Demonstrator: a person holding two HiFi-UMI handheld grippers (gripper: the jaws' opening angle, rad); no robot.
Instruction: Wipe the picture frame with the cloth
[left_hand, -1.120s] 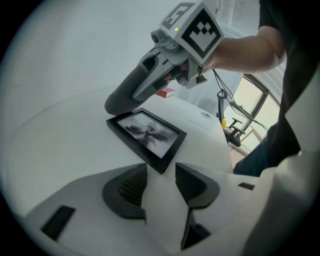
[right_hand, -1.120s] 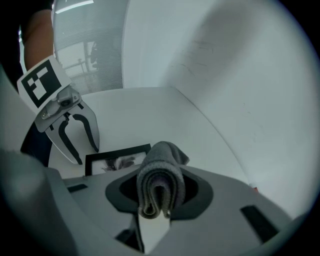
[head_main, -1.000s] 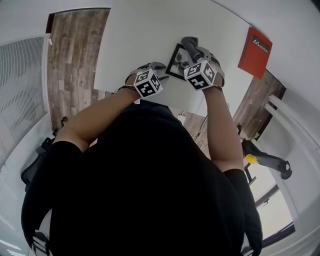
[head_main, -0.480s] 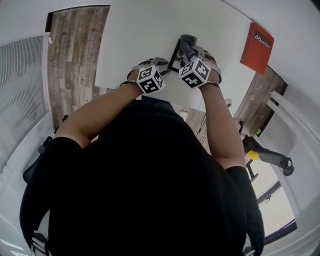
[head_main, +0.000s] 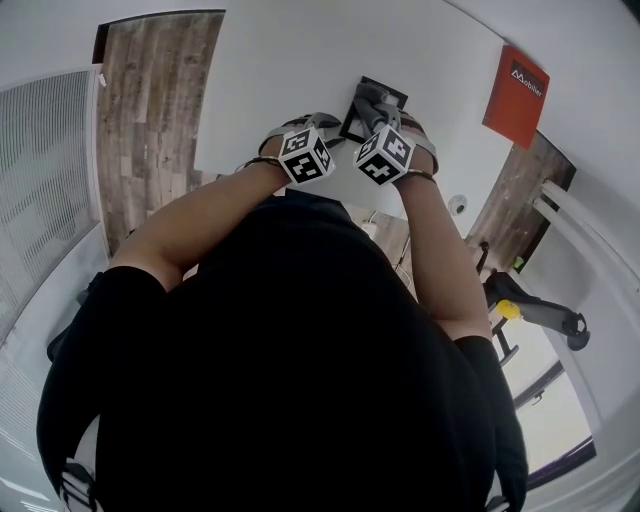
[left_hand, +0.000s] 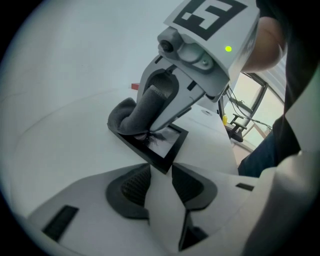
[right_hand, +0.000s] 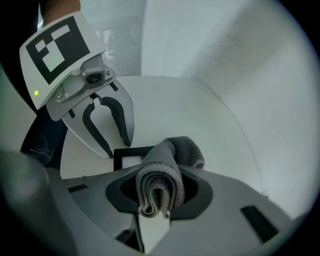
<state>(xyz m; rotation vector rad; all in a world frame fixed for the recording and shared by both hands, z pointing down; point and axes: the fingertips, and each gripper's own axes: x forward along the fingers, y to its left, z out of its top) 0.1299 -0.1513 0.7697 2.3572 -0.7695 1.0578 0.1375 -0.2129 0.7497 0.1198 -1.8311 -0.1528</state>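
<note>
A small black picture frame (head_main: 392, 98) lies flat on the white table (head_main: 280, 60). My right gripper (head_main: 372, 108) is shut on a folded grey cloth (right_hand: 162, 172), and the cloth's free end (left_hand: 131, 116) rests on the frame's far side (left_hand: 161, 146). My left gripper (left_hand: 162, 170) points down at the frame's near corner. Its two tips sit against the corner's two edges, with the corner between them. In the right gripper view, the left gripper's fingers (right_hand: 119, 120) straddle the frame's corner (right_hand: 122, 156).
A red booklet (head_main: 515, 95) lies on the table to the right of the frame. The table's near edge runs just under my hands, with wooden floor (head_main: 150, 120) to the left and equipment on the floor at the right (head_main: 530, 315).
My right gripper has moved left and down with the cloth, which now lies on the frame. The left gripper has stayed at the frame's corner.
</note>
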